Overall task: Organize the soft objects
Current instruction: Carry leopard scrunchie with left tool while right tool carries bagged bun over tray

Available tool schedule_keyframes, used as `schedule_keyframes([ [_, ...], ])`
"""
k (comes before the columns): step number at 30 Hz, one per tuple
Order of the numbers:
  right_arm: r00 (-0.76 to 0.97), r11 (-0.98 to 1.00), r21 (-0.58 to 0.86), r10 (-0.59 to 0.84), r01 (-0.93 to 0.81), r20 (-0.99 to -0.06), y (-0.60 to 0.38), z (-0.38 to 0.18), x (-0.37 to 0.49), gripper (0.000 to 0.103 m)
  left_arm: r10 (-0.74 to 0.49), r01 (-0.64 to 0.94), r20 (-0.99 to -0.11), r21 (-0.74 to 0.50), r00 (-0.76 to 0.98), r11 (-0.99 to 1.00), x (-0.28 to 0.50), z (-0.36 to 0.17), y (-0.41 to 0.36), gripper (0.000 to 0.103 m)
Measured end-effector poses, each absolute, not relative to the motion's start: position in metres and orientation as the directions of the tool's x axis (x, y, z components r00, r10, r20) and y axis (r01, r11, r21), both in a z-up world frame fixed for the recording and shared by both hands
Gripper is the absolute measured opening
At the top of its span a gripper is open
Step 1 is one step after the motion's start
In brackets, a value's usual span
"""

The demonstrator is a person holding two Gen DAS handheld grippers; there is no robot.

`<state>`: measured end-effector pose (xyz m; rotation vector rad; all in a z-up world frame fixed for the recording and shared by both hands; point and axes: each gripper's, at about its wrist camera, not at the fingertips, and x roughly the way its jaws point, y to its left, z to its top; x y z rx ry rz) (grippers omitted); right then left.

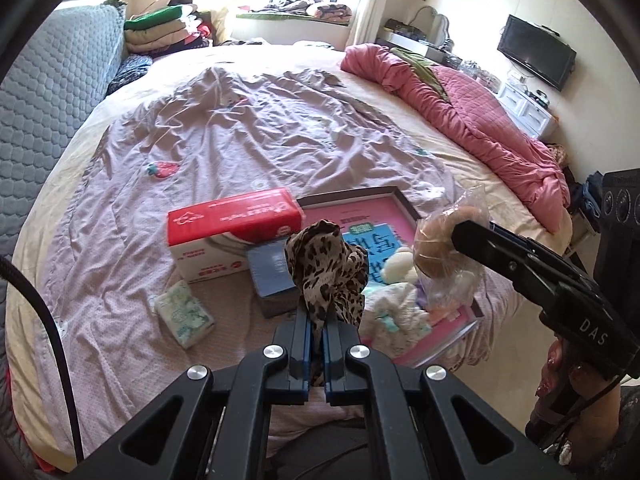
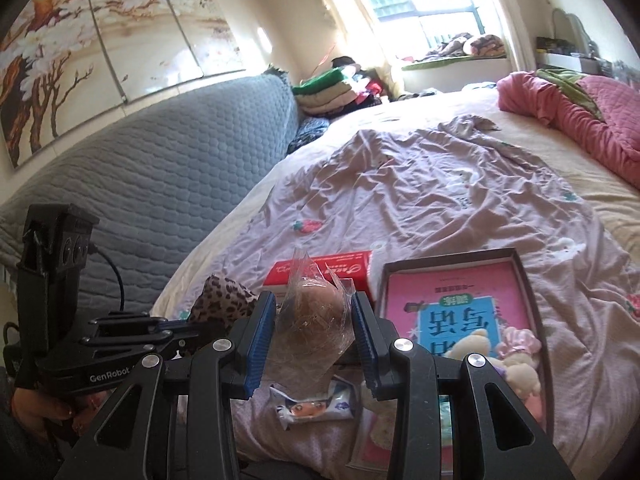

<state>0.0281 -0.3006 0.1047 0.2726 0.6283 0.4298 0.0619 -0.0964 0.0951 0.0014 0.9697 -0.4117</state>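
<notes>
My left gripper (image 1: 319, 322) is shut on a leopard-print cloth (image 1: 326, 268) and holds it up above the bed. My right gripper (image 2: 314, 320) is shut on a clear plastic bag with a brown bun (image 2: 316, 314) inside; the bag also shows in the left wrist view (image 1: 440, 248), held above the pink-lined box (image 1: 372, 216). That open box (image 2: 516, 264) holds a cream plush toy (image 2: 476, 344), a pink frilly item (image 2: 520, 342) and other soft pieces. The leopard cloth shows at the left of the right wrist view (image 2: 224, 300).
A red and white box (image 1: 236, 232) lies on the lilac sheet (image 1: 240, 128), with a dark blue box (image 1: 272, 272) and a green-patterned tissue pack (image 1: 184, 312) nearby. A small cartoon packet (image 2: 312, 404) lies below my right gripper. A pink quilt (image 1: 480, 120) lies at the right.
</notes>
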Motion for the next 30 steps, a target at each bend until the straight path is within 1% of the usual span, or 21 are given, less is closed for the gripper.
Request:
schedule_keyframes([
  [13,0.781,0.902,0.388,0.378,-0.189,-0.497,-0.365,0.103,0.011,0.040,-0.388,0.421,-0.801,-0.189,0.457,0.887,0.060,0.093,-0.155,0.004],
  [21,0.783,0.905,0.407,0.344,-0.128,-0.518,-0.396,0.090,0.005,0.040,-0.408,0.460,-0.811,-0.198,0.419,0.866,0.067,0.080,-0.191,0.004],
  [30,0.776,0.899,0.432,0.326,-0.077,-0.541,-0.415,0.072,0.008,0.040,-0.396,0.469,-0.831,-0.190,0.391,0.862,0.082,0.061,-0.217,0.004],
])
